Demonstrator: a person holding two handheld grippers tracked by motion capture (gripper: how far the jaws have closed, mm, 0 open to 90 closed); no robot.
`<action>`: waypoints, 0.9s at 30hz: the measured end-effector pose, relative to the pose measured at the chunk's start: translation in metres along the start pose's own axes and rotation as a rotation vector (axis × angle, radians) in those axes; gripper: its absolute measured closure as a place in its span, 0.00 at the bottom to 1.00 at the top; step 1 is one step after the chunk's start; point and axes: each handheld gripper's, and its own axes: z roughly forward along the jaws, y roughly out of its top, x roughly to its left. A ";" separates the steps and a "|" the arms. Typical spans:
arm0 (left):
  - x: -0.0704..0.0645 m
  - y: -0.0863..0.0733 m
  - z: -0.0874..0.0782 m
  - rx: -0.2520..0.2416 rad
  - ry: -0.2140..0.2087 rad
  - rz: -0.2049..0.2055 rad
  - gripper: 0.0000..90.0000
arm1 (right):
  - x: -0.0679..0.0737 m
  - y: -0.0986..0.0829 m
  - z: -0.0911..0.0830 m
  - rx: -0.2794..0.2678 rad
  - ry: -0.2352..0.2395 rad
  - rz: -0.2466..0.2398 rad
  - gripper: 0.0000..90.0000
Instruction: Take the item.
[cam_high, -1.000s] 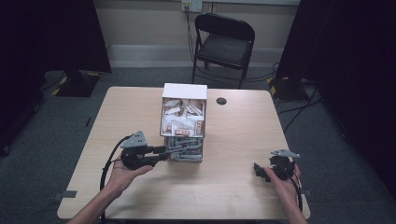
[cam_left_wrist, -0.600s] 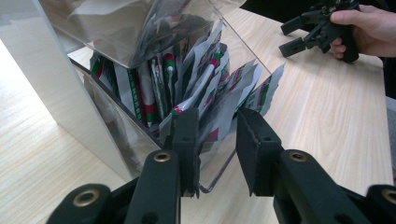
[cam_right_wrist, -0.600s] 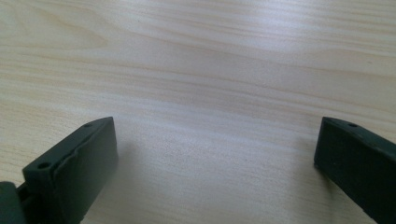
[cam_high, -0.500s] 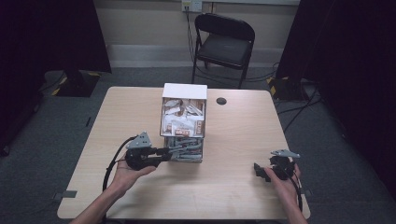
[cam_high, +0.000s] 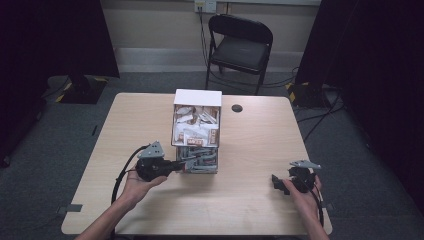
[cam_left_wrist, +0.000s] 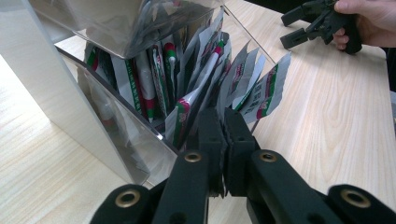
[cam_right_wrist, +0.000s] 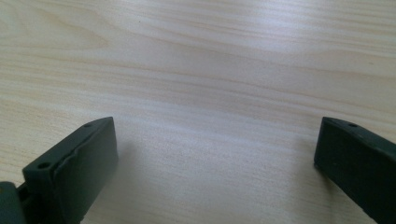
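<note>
Left gripper (cam_left_wrist: 224, 122) sits at the front lower tier of the clear dispenser box (cam_high: 196, 131), jaws pressed together on a sachet (cam_left_wrist: 183, 119) at the front of the row. That sachet stands upright among the other sachets (cam_left_wrist: 243, 79), white-grey packs with red and green print, packed tight and fanned out above the acrylic lip. In the high view the left gripper (cam_high: 175, 165) points right into the box's bottom compartment, left hand (cam_high: 136, 184) underneath it, cable looping back toward the bench edge.

In the way: the clear front wall (cam_left_wrist: 116, 126) of the lower tier runs close along the left jaw, and the upper tier overhangs the sachet tops. Neighbouring sachets touch the held one on both sides. The upper tier in the high view holds loose white and brown packets (cam_high: 196, 125), with a white back panel behind them.

Right gripper (cam_high: 281, 184) rests near the right front of the bench (cam_high: 260, 135), well apart from the box, jaws spread wide with bare wood grain between them in the right gripper view (cam_right_wrist: 215, 154). The right hand (cam_high: 306, 192) holds it. The left gripper view catches it far off at the top right.

Around: a small dark round cap (cam_high: 237, 108) on the bench just right of the box's back, a black folding chair (cam_high: 239, 47) beyond the bench, and grey carpet floor.
</note>
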 end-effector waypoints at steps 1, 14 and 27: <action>0.001 0.000 0.000 0.000 0.002 -0.002 0.99 | 0.000 0.000 0.000 0.000 0.000 0.000 0.00; 0.004 -0.001 -0.001 -0.002 -0.006 -0.020 1.00 | 0.000 0.000 0.000 0.000 0.000 0.000 0.00; 0.005 -0.001 -0.008 -0.024 -0.029 -0.041 1.00 | 0.000 0.000 0.000 0.000 0.000 0.000 0.00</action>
